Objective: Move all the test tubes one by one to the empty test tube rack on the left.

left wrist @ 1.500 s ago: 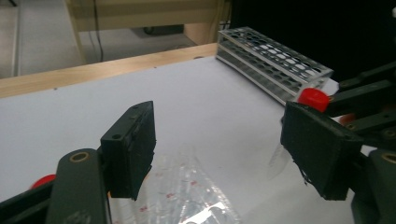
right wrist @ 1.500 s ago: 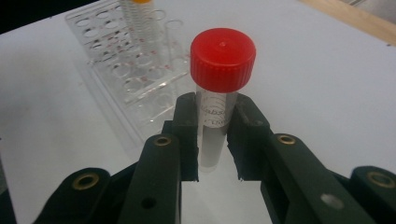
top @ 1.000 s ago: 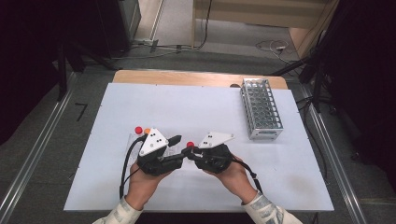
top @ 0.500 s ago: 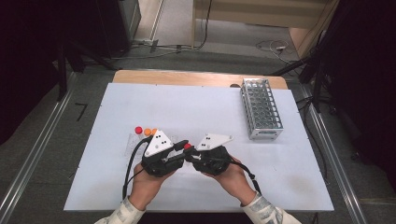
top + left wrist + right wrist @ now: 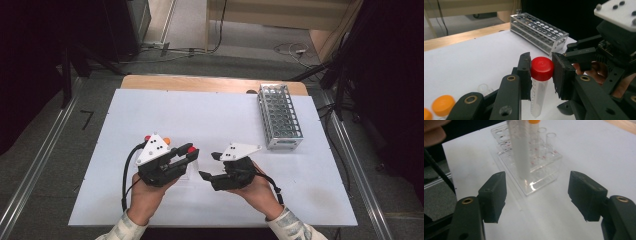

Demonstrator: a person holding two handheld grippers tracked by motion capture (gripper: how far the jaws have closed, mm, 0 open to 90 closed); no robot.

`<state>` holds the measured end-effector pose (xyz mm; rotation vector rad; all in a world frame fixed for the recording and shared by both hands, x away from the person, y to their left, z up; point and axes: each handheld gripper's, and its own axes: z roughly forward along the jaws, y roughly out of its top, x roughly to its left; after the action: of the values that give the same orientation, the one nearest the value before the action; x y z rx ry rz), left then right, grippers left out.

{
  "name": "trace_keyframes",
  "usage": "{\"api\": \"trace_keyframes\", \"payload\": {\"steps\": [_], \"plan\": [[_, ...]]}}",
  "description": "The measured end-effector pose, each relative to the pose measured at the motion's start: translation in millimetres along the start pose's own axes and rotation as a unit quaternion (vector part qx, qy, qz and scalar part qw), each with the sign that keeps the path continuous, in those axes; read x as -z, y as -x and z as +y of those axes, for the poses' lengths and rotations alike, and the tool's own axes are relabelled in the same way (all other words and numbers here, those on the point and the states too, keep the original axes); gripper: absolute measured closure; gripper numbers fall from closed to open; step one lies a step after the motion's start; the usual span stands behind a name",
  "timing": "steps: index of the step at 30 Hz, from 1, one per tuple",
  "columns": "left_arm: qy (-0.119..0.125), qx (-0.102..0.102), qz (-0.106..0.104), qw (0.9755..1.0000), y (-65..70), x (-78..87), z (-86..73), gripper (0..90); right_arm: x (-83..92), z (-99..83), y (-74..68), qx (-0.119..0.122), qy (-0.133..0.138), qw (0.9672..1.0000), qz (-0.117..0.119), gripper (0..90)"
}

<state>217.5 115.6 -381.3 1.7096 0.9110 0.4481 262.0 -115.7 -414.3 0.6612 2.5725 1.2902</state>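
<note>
Near the table's front edge, the left gripper (image 5: 541,68) is pinching the red cap of a clear tube (image 5: 538,96), holding it upright just above the white table (image 5: 210,120). The right gripper (image 5: 209,166) is facing it close by; its jaws have just been opening and are standing spread, nothing between them. Beyond them, somewhat blurred, a clear rack (image 5: 534,167) is probably holding other tubes.

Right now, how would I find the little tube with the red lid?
Start at the white table and find the left tool. Pinched between its jaws, lifted off the table, is the clear tube with the red cap. The caps on the tubes beside it are orange; this one is red.
</note>
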Motion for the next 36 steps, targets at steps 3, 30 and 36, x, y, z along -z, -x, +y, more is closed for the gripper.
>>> {"api": "trace_keyframes", "payload": {"steps": [3,30,36], "plan": [[0.007,0.004,0.007,0.9999,-5.1,8.7,3.6,70.3,4.4,-3.7,5.0,-0.007,0.002,0.9999,-0.007,28.1],[0.019,0.044,0.117,0.9920,-74.5,55.3,9.1,70.3,14.5,-20.9,25.7,-0.034,-0.012,0.9985,-0.041,28.9],[0.025,0.056,0.140,0.9883,-88.2,63.6,7.2,70.3,14.2,-21.4,26.4,-0.034,-0.015,0.9985,-0.041,29.0]]}}
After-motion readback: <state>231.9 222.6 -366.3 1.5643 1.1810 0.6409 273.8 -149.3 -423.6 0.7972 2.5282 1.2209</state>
